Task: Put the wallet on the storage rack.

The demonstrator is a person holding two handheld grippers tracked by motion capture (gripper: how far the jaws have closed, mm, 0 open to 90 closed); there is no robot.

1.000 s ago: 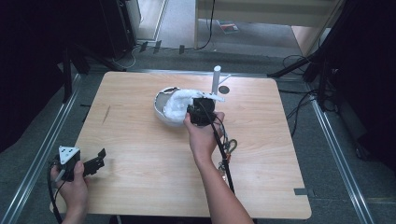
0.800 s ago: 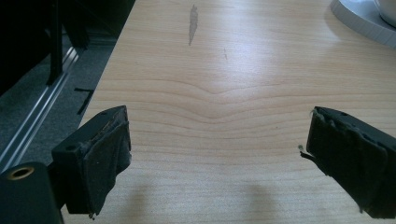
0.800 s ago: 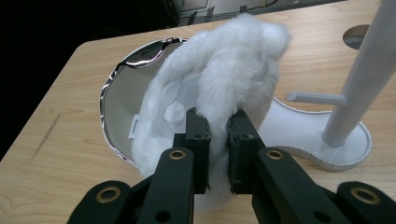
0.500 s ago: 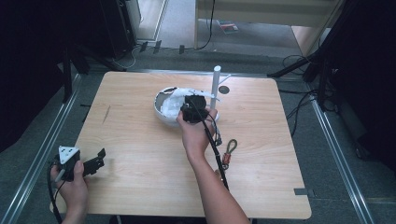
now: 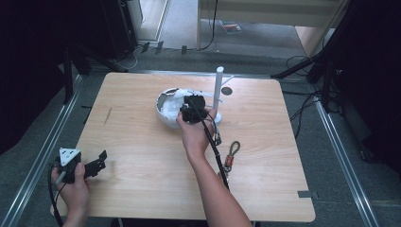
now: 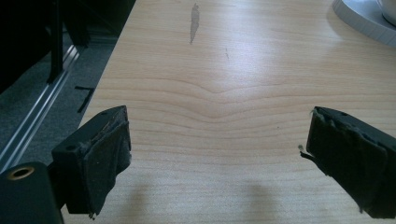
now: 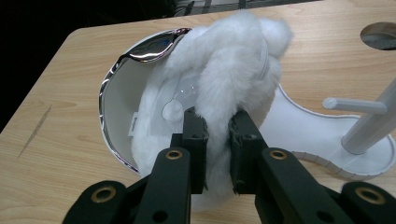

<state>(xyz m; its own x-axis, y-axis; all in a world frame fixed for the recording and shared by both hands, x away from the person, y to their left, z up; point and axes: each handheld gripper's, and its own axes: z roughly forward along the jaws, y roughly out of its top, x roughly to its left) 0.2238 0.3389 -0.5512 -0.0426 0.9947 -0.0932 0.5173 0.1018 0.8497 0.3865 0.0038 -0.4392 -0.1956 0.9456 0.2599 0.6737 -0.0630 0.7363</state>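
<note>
Right gripper (image 7: 218,140) is clamped on a white fluffy item (image 7: 229,79), its two black jaws pinching a fold of the fur between them; seen from above, this gripper (image 5: 193,109) and the hand (image 5: 194,132) behind it cover most of that item. What the fluffy item is cannot be settled: it reads as a soft fur piece bunched into a mound, with a small label at its left side whose print is too small to read. It lies in a white dish with a chrome rim (image 7: 109,88), and the fur hides how far the dish extends beneath it. The mound's long axis runs away from the right gripper toward the far edge of the table, with a rounded tuft at the far end. Beside the dish, on a white base plate (image 7: 299,126), stands a white post (image 5: 218,89) with a short side peg (image 7: 352,105); the post's top is cut off in the right gripper view. Left gripper (image 6: 219,158) rests over bare wood at the near left corner of the table (image 5: 142,156), jaws spread wide with nothing between them, well apart from the dish. A red-and-grey clip with a loop (image 5: 231,153) lies on the table next to the right forearm, near the black cable.
</note>
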